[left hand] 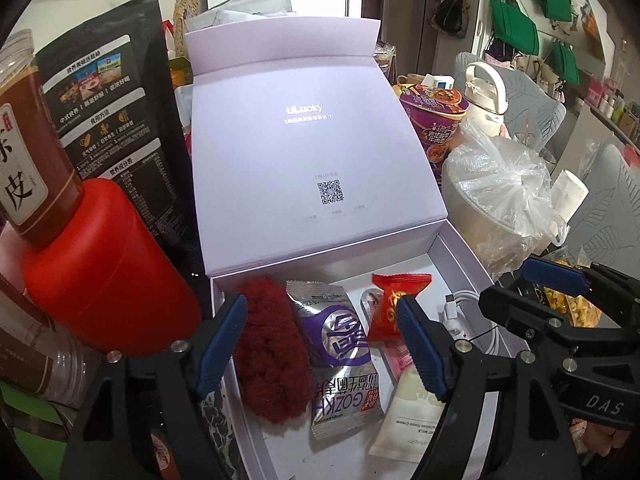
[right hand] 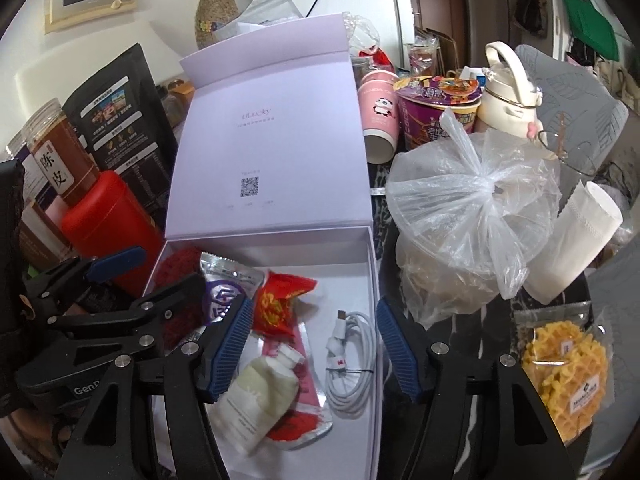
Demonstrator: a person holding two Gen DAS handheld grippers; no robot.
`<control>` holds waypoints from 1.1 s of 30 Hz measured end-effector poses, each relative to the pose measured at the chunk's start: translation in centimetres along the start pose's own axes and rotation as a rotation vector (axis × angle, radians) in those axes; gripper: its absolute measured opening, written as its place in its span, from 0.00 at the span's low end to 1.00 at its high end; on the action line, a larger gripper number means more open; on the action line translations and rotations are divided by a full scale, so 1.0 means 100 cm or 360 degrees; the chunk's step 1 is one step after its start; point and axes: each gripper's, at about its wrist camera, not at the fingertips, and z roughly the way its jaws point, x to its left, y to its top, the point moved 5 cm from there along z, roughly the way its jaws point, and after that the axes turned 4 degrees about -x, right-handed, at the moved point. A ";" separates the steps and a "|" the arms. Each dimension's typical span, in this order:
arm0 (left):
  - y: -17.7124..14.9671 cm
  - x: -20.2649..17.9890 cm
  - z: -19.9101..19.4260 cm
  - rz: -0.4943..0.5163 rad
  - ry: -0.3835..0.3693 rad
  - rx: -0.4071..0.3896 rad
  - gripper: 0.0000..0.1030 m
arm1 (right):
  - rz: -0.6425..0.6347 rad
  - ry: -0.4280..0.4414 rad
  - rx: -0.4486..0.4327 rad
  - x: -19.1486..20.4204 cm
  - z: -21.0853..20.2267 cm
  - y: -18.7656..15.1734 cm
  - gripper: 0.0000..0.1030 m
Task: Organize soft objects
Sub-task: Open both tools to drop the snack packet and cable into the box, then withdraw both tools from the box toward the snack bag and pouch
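Observation:
An open lilac box point(left hand: 456, 264) point(right hand: 371, 280) holds a dark red fuzzy piece point(left hand: 272, 356), a silver snack packet point(left hand: 340, 360) point(right hand: 224, 284), a red candy packet point(left hand: 394, 304) point(right hand: 280, 304), a cream tube point(left hand: 408, 412) point(right hand: 260, 396) and a coiled white cable point(right hand: 352, 364). My left gripper point(left hand: 320, 344) point(right hand: 148, 280) hovers open over the fuzzy piece and the silver packet without touching them. Above the tube and cable, my right gripper point(right hand: 314, 344) point(left hand: 532, 300) is open too and holds nothing.
Left of the box stand a red canister point(left hand: 104, 280), a brown jar point(left hand: 28, 132) and a black pouch point(left hand: 120, 112). To the right are a bagged bowl point(right hand: 472, 216), a noodle cup point(right hand: 436, 112), a cream bottle point(right hand: 508, 88) and a waffle packet point(right hand: 568, 372).

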 end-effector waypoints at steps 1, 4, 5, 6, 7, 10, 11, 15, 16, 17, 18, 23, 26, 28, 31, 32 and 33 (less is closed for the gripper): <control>0.001 0.000 -0.003 0.0000 0.0005 -0.0013 0.75 | -0.0002 0.0001 -0.0014 0.001 -0.004 0.001 0.63; 0.005 0.001 -0.014 0.0009 0.0020 -0.0053 0.75 | -0.0015 0.0001 -0.0059 0.003 -0.015 0.005 0.63; 0.006 0.001 -0.018 0.0011 0.0025 -0.0067 0.75 | -0.0020 0.0000 -0.0072 0.004 -0.019 0.006 0.63; 0.007 0.002 -0.021 0.0012 0.0028 -0.0077 0.75 | -0.0027 -0.0002 -0.0089 0.005 -0.023 0.007 0.63; 0.008 0.002 -0.025 0.0014 0.0029 -0.0089 0.75 | -0.0035 -0.0005 -0.0108 0.007 -0.028 0.008 0.63; 0.011 0.001 -0.036 0.0024 0.0025 -0.0122 0.75 | -0.0055 -0.0004 -0.0157 0.012 -0.040 0.010 0.63; 0.011 0.001 -0.040 0.0027 0.0023 -0.0129 0.75 | -0.0061 -0.0004 -0.0170 0.014 -0.043 0.011 0.63; 0.014 -0.002 -0.055 0.0047 0.0027 -0.0172 0.75 | -0.0101 -0.0005 -0.0234 0.022 -0.060 0.014 0.63; 0.015 -0.003 -0.060 0.0052 0.0032 -0.0185 0.75 | -0.0109 -0.0009 -0.0255 0.024 -0.065 0.015 0.63; 0.016 -0.003 -0.063 0.0057 0.0038 -0.0199 0.75 | -0.0116 -0.0014 -0.0272 0.025 -0.069 0.015 0.63; 0.016 -0.004 -0.068 0.0061 0.0037 -0.0216 0.75 | -0.0125 -0.0020 -0.0292 0.027 -0.074 0.016 0.63; 0.019 -0.005 -0.090 0.0065 0.0018 -0.0279 0.75 | -0.0144 -0.0044 -0.0380 0.031 -0.099 0.015 0.66; 0.020 -0.008 -0.102 0.0080 -0.0007 -0.0323 0.76 | -0.0156 -0.0066 -0.0450 0.033 -0.116 0.016 0.67; 0.019 -0.012 -0.109 0.0086 -0.0036 -0.0339 0.79 | -0.0160 -0.0080 -0.0490 0.034 -0.126 0.016 0.69; 0.018 -0.017 -0.118 0.0105 -0.0063 -0.0371 0.80 | -0.0154 -0.0114 -0.0530 0.033 -0.139 0.014 0.69; 0.017 -0.019 -0.120 0.0115 -0.0074 -0.0376 0.80 | -0.0151 -0.0118 -0.0534 0.032 -0.142 0.013 0.69; 0.016 -0.022 -0.122 0.0126 -0.0086 -0.0379 0.80 | -0.0146 -0.0125 -0.0537 0.031 -0.145 0.011 0.69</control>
